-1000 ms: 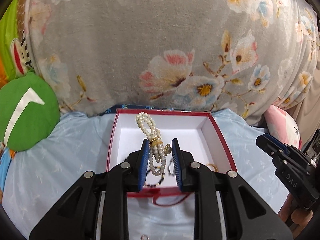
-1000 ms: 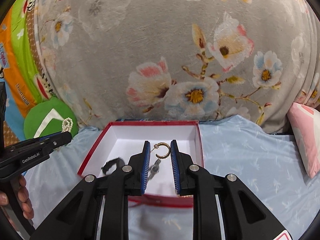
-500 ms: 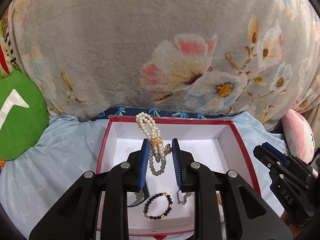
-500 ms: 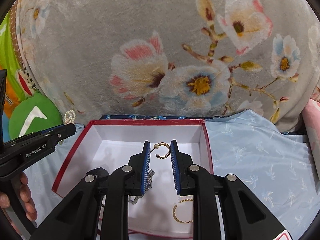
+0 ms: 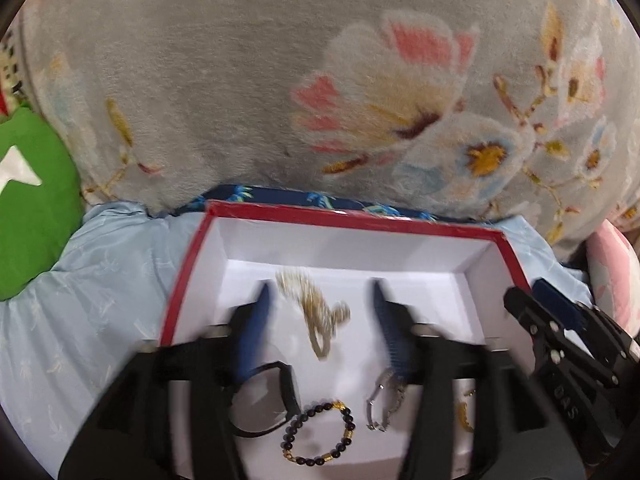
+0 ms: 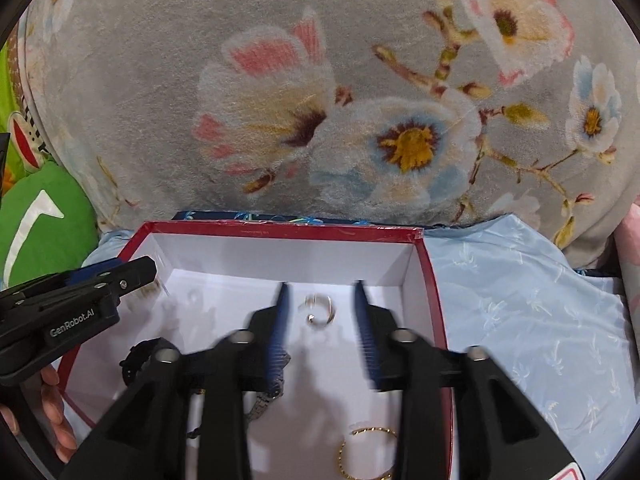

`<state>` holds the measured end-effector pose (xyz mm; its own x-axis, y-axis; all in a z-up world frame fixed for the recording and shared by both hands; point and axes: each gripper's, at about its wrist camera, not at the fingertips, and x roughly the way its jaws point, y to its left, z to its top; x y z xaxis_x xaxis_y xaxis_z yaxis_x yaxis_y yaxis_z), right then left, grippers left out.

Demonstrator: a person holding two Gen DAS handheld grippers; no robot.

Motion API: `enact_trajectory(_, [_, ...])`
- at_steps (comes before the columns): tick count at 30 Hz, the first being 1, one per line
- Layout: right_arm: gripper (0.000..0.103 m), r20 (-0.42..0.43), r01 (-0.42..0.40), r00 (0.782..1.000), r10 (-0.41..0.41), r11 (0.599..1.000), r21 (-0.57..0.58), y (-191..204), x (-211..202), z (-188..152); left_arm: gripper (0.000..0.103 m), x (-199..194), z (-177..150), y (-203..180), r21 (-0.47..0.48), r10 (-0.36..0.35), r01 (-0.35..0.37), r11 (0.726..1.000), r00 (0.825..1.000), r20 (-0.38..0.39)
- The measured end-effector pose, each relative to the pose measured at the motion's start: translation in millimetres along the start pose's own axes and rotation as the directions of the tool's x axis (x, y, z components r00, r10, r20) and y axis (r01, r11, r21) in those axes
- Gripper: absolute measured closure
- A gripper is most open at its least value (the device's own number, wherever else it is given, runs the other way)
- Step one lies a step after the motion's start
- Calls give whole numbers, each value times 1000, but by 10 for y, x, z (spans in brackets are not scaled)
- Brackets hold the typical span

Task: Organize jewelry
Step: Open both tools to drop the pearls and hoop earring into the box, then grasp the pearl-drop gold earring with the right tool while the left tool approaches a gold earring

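Note:
A red box with a white inside (image 5: 192,248) (image 6: 430,276) lies on the blue sheet. My left gripper (image 5: 320,300) is open over it; the pearl bracelet (image 5: 316,316), blurred, is loose between its fingers, falling into the box. My right gripper (image 6: 320,300) is open too; the small gold hoop earring (image 6: 320,312) is loose between its fingers above the box floor. In the box lie a black band (image 5: 264,400), a dark bead bracelet (image 5: 320,432), a silver chain (image 5: 384,404) and a large gold hoop (image 6: 366,452).
A grey floral blanket (image 5: 280,80) rises right behind the box. A green cushion (image 5: 32,200) lies at the left, a pink one (image 5: 612,272) at the right. The other gripper shows at each view's edge: the right gripper (image 5: 560,340), the left gripper (image 6: 72,312).
Both grippers moved forward over the box and opened. The pearl bracelet and the gold hoop earring, held a moment ago, are now let go and dropping.

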<state>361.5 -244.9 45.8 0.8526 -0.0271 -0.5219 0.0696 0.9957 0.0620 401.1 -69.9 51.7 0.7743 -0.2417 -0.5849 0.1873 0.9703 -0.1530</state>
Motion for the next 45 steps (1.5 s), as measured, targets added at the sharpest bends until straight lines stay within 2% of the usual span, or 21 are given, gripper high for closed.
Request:
enact_trajectory(2, [50,26,10,1000,-11,1000,4,-14,-61,-15,28,-81,6,37,-18,10,-9,1000,999,43])
enact_trajectory(7, [50,42,-5,999,4,1000,28,-80,-257,-33,28,-223,8,103,-19,12,-12,1000,999,33])
enact_trajectory(13, [50,67,-37,997,33,998,52,-147,-745,-138,28,-611,-140,182,8,18,-18,1000,999,27])
enact_trajectory(16, [50,63,-48,997,45,998,50,-166,-1051,-284,28,-892,-306,272,18,26,-26,999,1000,14])
enact_trajectory(20, [50,44,-22,999,21,999,42,-199,-1473,-617,27,-1237,-623,405,18,31,-31,999,999,-8])
enact_trajectory(25, [50,-23,3,1000,-1,998,69,-262,-1808,-1117,27,-1498,-1128,577,-5,30,-30,1000,996,-84])
enact_trajectory(31, [50,-116,18,993,-5,994,111,-303,-1991,-1661,27,-1641,-1781,721,-24,46,-51,998,981,-187])
enact_trajectory(34, [51,-155,30,988,-15,995,93,-252,-2040,-1881,27,-1680,-2042,758,-54,40,-54,997,971,-234])
enact_trajectory(37, [51,-173,56,984,-42,995,77,-237,-2071,-2066,27,-1687,-2209,755,-76,23,-45,996,963,-268])
enact_trajectory(39, [51,-195,71,979,-53,994,87,-272,-2036,-2171,27,-1683,-2285,721,-67,38,-58,996,961,-275])
enact_trajectory(45, [53,-255,93,965,-61,989,114,-381,-1825,-2371,27,-1570,-2381,643,-81,22,-49,996,952,-304])
